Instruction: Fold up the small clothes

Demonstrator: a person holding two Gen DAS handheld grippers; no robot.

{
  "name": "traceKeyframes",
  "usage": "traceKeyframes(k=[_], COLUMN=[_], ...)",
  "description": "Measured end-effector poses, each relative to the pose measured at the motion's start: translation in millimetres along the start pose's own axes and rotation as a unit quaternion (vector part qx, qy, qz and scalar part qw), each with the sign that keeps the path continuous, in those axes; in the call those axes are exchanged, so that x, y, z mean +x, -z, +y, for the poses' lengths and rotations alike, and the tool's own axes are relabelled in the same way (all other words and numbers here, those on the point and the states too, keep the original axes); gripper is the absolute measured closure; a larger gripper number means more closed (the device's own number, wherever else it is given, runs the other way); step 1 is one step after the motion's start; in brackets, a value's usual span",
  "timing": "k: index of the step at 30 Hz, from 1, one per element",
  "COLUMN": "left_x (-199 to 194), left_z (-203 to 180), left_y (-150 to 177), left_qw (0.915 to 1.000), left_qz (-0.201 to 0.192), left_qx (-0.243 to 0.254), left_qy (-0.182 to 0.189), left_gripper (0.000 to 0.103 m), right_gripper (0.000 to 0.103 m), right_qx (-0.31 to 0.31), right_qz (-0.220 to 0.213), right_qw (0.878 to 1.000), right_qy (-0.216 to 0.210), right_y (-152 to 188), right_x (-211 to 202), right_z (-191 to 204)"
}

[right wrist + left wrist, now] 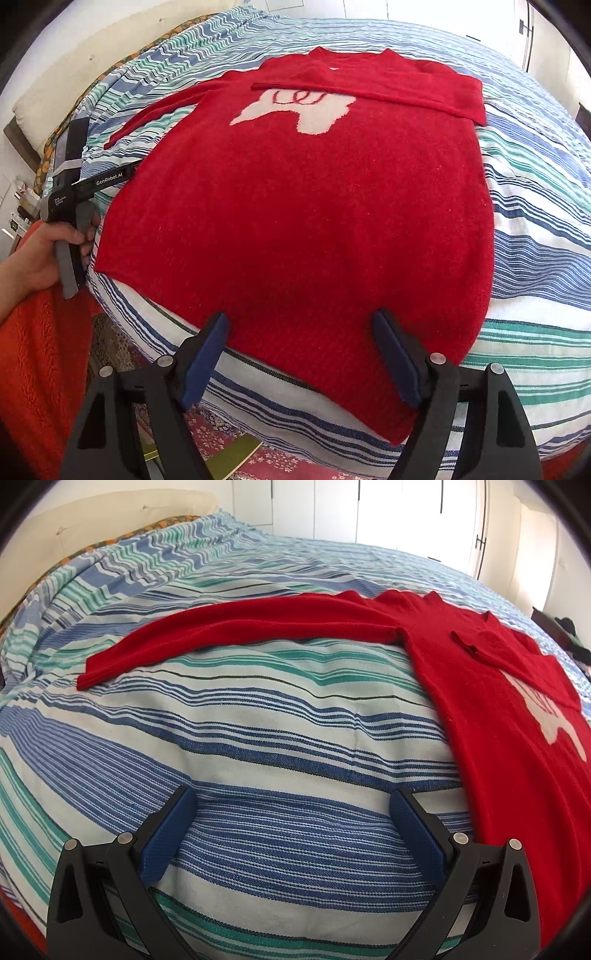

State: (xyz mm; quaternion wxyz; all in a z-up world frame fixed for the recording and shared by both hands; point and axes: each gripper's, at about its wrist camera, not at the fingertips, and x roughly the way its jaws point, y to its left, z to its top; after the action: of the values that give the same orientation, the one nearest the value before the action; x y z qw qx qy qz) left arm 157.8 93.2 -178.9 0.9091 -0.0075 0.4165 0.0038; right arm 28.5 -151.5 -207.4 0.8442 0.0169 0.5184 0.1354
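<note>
**Two grippers waiting at the edge of a red sweater**

Two open grippers are hovering over the striped bedspread [258, 716], neither one holding anything. Farthest left in the right wrist view, a hand [33, 258] is gripping the handle of the left gripper [291, 805], whose jaws are standing wide apart above bare striped cloth, just beside the sweater's left edge. To its right, the red sweater [295, 206] is lying flat on the bedspread, front up, with a white figure [306, 110] showing on the chest. Its left sleeve [221, 631] is stretching out straight across the stripes, while its right sleeve [369, 83] is lying folded across the chest. The right gripper [301, 321] is hanging over the sweater's near hem with its jaws spread wide, the fabric lying beneath them untouched.
</note>
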Motion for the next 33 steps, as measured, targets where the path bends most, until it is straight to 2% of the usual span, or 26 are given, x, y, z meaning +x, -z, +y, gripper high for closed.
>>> traceKeyframes(k=[3,8,11,13,14,15,16,17,18,20,21,22,24,29,31,32,33], left_x=[0,-6,-18,-25,-27,-28,-26,-20,-9,18,29,36,42,54,56,56,55], left_z=[1,7,24,49,67,88,110,135,157,191,204,213,225,240,242,242,241], left_y=[-1,-8,-19,-36,-44,-51,-56,-57,-56,-47,-42,-40,-42,-50,-50,-50,-51], left_qw=[1.0000,0.9993,0.9950,0.9872,0.9806,0.9699,0.9545,0.9326,0.9071,0.8576,0.8391,0.8252,0.8082,0.7833,0.7807,0.7832,0.7881], left_qz=[0.004,0.026,0.025,0.006,-0.005,-0.017,-0.024,-0.026,-0.023,-0.008,-0.005,-0.012,-0.035,-0.072,-0.083,-0.085,-0.087], left_qx=[-0.001,-0.014,-0.072,-0.130,-0.169,-0.218,-0.273,-0.334,-0.393,-0.482,-0.512,-0.533,-0.558,-0.591,-0.595,-0.592,-0.586], left_qy=[0.006,0.024,0.064,0.093,0.099,0.107,0.119,0.134,0.150,0.180,0.183,0.186,0.186,0.178,0.172,0.169,0.168], left_gripper=[0.000,0.001,0.001,0.001,0.001,0.001,0.001,0.001,0.001,0.003,0.004,0.006,0.006,0.006,0.011,0.014,0.023], right_gripper=[0.006,0.001,0.001,0.001,0.001,0.001,0.000,0.000,0.000,0.000,0.000,0.000,0.000,0.000,0.000,0.000,0.000], right_qx=[-0.007,-0.019,-0.006,0.002,0.004,0.004,0.003,0.000,-0.002,-0.004,-0.004,-0.004,-0.003,-0.004,-0.004,-0.004,-0.005], right_qz=[0.006,0.013,0.010,0.007,0.005,0.005,0.006,0.007,0.008,0.008,0.007,0.007,0.008,0.010,0.010,0.010,0.009], right_qw=[1.000,0.999,1.000,1.000,1.000,1.000,1.000,1.000,1.000,1.000,1.000,1.000,1.000,1.000,1.000,1.000,1.000], right_qy=[0.004,0.022,0.014,0.008,0.006,0.006,0.007,0.010,0.012,0.016,0.017,0.016,0.016,0.016,0.016,0.016,0.017], right_y=[1,2,2,3,3,3,3,3,3,3,3,3,2,1,1,1,1], right_x=[4,9,8,7,6,6,7,7,8,8,8,8,9,10,10,10,11], right_z=[7,15,12,10,10,10,11,12,13,15,15,15,14,14,14,14,14])
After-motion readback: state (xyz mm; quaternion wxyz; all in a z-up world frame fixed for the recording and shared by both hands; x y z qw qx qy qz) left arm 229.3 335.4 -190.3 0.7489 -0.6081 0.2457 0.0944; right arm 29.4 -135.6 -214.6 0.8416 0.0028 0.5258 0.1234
